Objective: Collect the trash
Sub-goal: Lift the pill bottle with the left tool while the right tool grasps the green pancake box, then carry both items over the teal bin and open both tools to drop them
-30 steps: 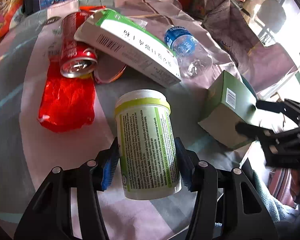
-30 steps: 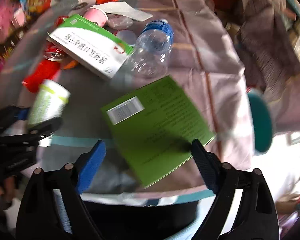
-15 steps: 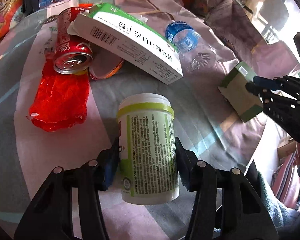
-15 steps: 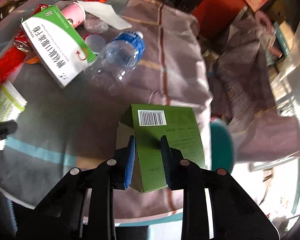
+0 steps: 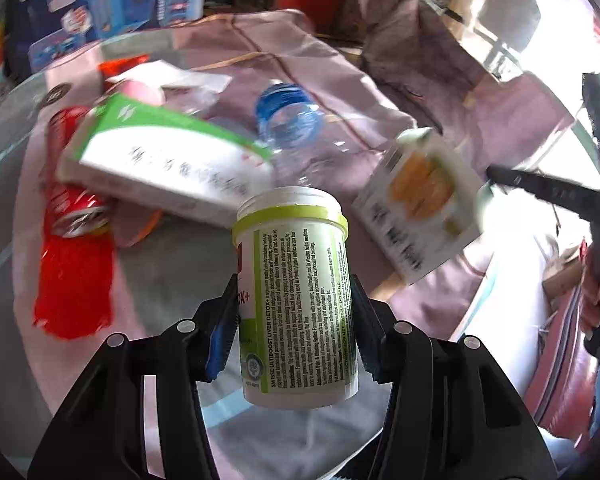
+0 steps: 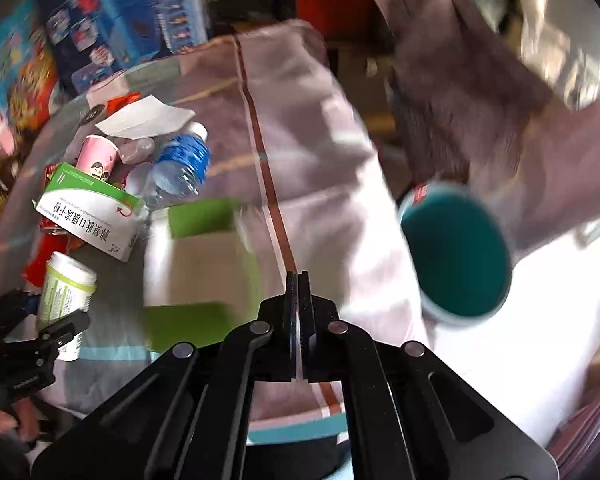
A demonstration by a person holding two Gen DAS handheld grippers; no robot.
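My left gripper (image 5: 294, 320) is shut on a white jar with a green label (image 5: 296, 292), held upright above the table; the jar (image 6: 66, 292) also shows at the left of the right wrist view. My right gripper (image 6: 298, 312) is shut, pad against pad, with nothing between its fingers. The small green box (image 6: 196, 268) is a blur just left of those fingers. In the left wrist view the box (image 5: 420, 204) hangs tilted at the right gripper's tip (image 5: 496, 178). I cannot tell whether they touch.
On the cloth-covered table (image 6: 320, 160) lie a white-green carton (image 5: 168, 168), a clear bottle with a blue label (image 5: 288, 120), a red can (image 5: 72, 200), a red wrapper (image 5: 72, 280) and a pink cup (image 6: 98, 156). A teal round container (image 6: 456, 256) sits beyond the table's right edge.
The right gripper closed on the green box and carried it right and up. Its jaws then shut fully, and the box now sits beside them. The left gripper rose with the jar.
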